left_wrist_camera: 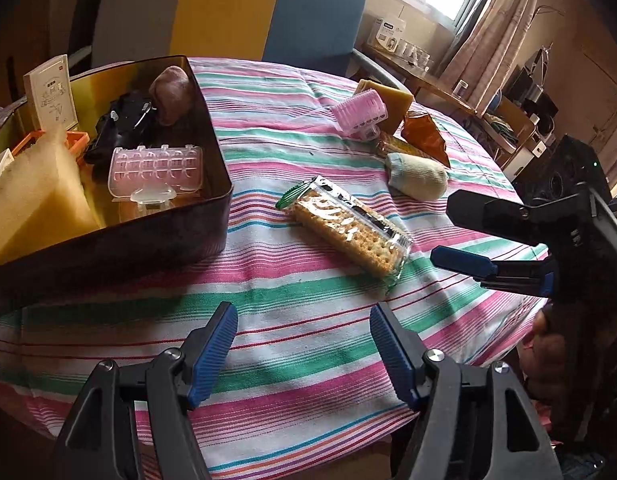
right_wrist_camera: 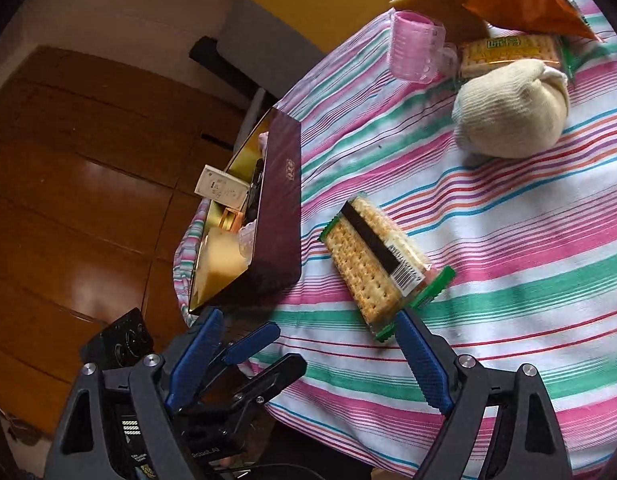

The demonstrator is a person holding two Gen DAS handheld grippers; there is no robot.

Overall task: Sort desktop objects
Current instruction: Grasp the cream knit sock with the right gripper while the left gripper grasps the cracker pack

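Note:
A cracker packet [left_wrist_camera: 348, 232] [right_wrist_camera: 378, 264] lies on the striped tablecloth [left_wrist_camera: 292, 300] in the middle. A dark box [left_wrist_camera: 148, 240] [right_wrist_camera: 278, 216] at the left holds a pink roller, a black item, a sponge and cards. A pink hair roller [left_wrist_camera: 356, 114] [right_wrist_camera: 414, 46], a rolled sock [left_wrist_camera: 416, 176] [right_wrist_camera: 512, 108], a second cracker packet [right_wrist_camera: 508, 52], an orange snack bag [left_wrist_camera: 424, 136] [right_wrist_camera: 524, 4] and a yellow sponge [right_wrist_camera: 440, 4] lie farther back. My left gripper [left_wrist_camera: 304, 344] is open and empty, short of the packet. My right gripper [right_wrist_camera: 308, 352] [left_wrist_camera: 444, 232] is open and empty beside the packet's end.
The round table's edge [right_wrist_camera: 268, 404] falls off close to both grippers. A blue and yellow chair [left_wrist_camera: 308, 16] stands behind the table. A shelf with clutter [left_wrist_camera: 508, 112] is at the right. Wooden floor [right_wrist_camera: 68, 200] lies left of the table.

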